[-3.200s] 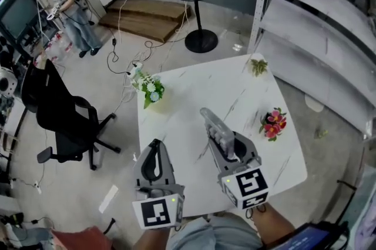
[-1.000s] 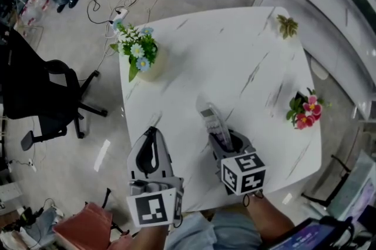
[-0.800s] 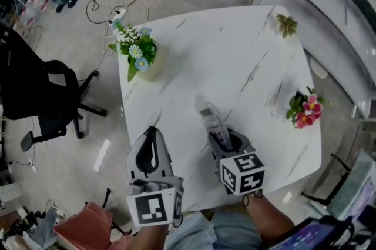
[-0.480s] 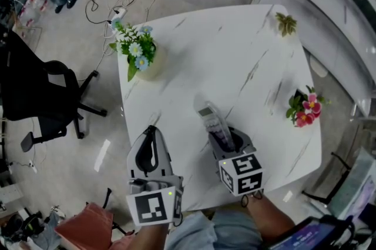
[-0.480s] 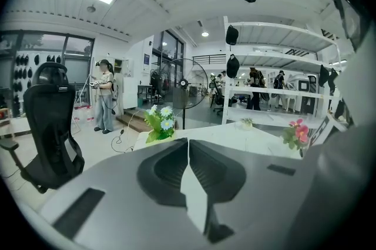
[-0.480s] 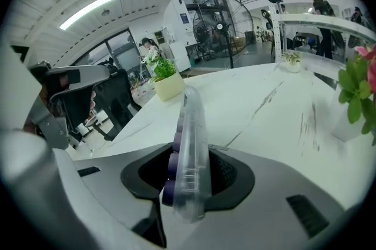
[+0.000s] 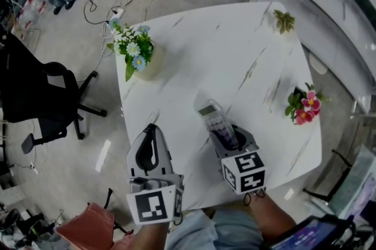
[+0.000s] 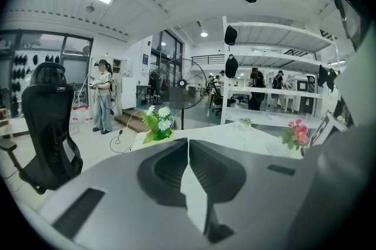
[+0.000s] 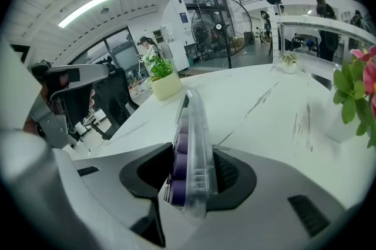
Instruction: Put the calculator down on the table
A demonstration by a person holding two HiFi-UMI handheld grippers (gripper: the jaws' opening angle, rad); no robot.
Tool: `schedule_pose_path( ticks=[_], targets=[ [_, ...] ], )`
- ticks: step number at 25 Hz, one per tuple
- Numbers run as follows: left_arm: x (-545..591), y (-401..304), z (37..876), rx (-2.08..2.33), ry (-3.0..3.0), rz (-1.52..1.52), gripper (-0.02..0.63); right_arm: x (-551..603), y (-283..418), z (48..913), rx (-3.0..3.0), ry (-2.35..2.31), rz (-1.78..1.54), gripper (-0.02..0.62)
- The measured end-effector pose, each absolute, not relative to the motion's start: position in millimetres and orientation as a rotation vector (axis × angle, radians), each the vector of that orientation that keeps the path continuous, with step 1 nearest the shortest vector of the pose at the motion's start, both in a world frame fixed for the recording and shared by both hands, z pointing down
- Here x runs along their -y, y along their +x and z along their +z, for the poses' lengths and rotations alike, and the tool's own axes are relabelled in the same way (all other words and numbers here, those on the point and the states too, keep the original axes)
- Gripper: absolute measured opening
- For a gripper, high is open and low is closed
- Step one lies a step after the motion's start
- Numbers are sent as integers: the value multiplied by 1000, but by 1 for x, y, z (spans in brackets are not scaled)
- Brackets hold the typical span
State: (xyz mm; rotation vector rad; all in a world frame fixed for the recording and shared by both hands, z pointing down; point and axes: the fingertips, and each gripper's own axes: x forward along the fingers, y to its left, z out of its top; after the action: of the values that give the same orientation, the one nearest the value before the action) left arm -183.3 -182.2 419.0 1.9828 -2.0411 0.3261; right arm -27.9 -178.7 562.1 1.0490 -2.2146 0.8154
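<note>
While you look down from the head view, your right gripper (image 7: 227,136) is low over the near part of the white table (image 7: 247,49), with the clear calculator (image 7: 211,118) on edge between its jaws, screen end pointing away from you. Whether that end touches the top cannot be told. Your left gripper (image 7: 150,129) hovers at the table's near-left edge, apart from it.

Through the left gripper view, your jaws are pressed together with nothing between them, and a pot of white and blue flowers (image 8: 156,125) stands beyond.

Through the right gripper view, your jaws have just been opening. The calculator leans on the right-hand jaw, and a dark gap shows on its purple-key side.
</note>
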Motion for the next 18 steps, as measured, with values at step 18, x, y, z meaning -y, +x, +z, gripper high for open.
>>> schedule_pose_path(
  ticks=[18],
  targets=[
    [189,-177,420,2033,1994,315,14,184,-17,566,2221,1046,812,228]
  ],
)
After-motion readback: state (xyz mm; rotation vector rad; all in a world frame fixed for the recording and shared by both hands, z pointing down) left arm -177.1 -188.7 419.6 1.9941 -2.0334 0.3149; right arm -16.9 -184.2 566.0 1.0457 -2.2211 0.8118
